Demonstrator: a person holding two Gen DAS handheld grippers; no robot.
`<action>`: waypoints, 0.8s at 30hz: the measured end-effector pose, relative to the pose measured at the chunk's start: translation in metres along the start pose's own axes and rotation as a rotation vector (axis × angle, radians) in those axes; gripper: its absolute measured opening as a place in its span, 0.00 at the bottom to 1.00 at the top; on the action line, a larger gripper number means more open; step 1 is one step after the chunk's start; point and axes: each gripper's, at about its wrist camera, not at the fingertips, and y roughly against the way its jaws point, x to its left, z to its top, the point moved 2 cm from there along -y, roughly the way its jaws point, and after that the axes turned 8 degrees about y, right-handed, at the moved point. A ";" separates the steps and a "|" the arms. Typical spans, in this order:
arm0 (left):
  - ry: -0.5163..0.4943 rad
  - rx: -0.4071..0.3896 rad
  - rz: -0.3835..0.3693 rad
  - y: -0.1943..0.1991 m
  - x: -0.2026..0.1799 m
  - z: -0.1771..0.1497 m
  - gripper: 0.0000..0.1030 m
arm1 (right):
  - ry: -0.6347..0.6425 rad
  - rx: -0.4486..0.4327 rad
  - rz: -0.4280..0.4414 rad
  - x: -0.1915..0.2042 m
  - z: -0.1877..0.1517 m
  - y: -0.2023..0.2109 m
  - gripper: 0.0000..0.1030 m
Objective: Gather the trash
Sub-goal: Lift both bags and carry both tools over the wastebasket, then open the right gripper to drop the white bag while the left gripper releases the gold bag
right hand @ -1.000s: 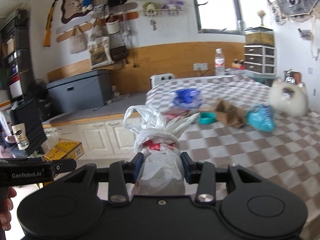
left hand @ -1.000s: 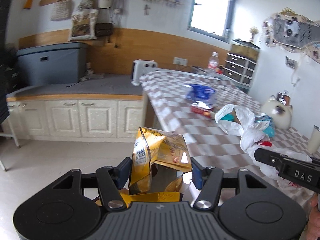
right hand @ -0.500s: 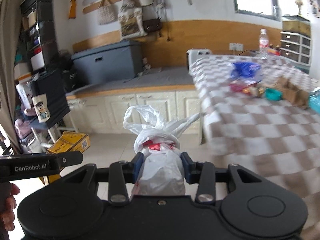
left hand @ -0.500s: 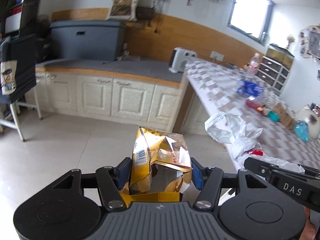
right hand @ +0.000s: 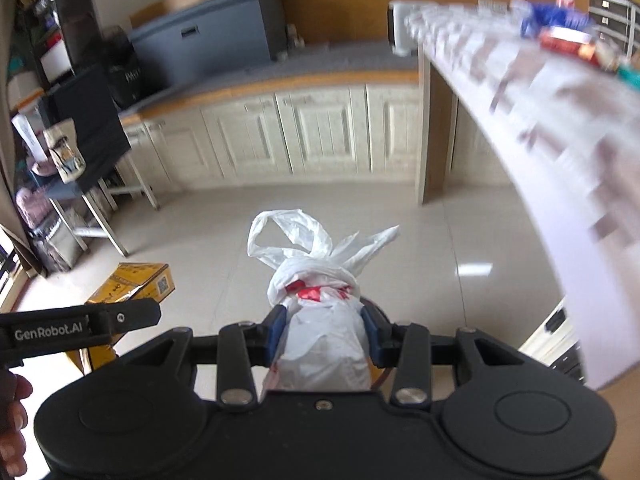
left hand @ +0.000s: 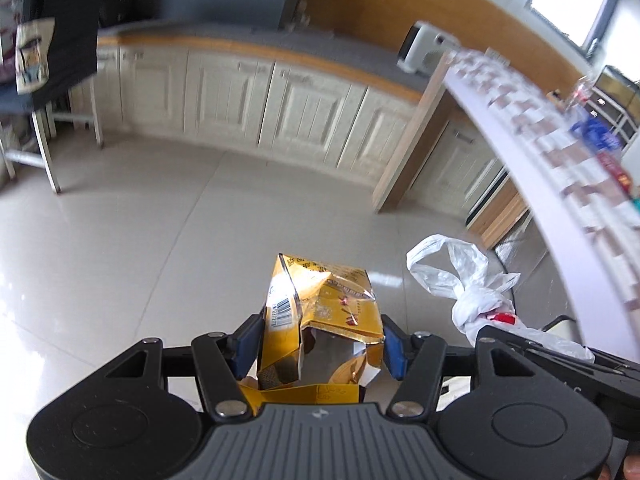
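Pale glossy tiles cover the floor (left hand: 168, 216), which fills most of both views. Behind it runs a row of cream cupboards (left hand: 288, 108) under a grey top with a wooden edge, and a dark grey box (right hand: 208, 44) stands on that top. On the right side a bench (right hand: 552, 128) with a checkered cloth curves through the pictures, blurred; some blue and red packets lie on it far back, but I cannot tell what they are. A yellow cardboard box (right hand: 136, 280) lies on the floor at the left in the right wrist view. The left tongs (left hand: 316, 344) are clamped on a crumpled golden snack bag (left hand: 320, 320), torn open at the front, held above the floor. The right tongs (right hand: 324, 334) are clamped on a knotted white plastic bag (right hand: 320, 320) with red print, its two loose handles pointing forward. This white bag shows also in the left wrist view, just beside the golden one.
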 end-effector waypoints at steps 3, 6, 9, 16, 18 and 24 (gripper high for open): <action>0.004 0.054 0.010 -0.032 0.007 -0.002 0.59 | -0.023 0.053 -0.010 -0.004 -0.004 -0.034 0.41; 0.008 0.106 0.010 -0.065 0.012 -0.003 0.60 | -0.043 0.118 -0.010 -0.009 -0.014 -0.068 0.41; 0.019 0.155 0.023 -0.100 0.018 -0.006 0.60 | -0.045 0.179 -0.016 -0.012 -0.026 -0.101 0.41; 0.075 0.263 0.036 -0.172 0.035 -0.017 0.60 | -0.096 0.289 -0.026 -0.030 -0.049 -0.172 0.41; 0.088 0.289 0.045 -0.188 0.040 -0.021 0.60 | -0.111 0.305 -0.022 -0.035 -0.050 -0.190 0.41; 0.090 0.320 0.062 -0.223 0.048 -0.026 0.60 | -0.159 0.313 0.012 -0.042 -0.053 -0.235 0.42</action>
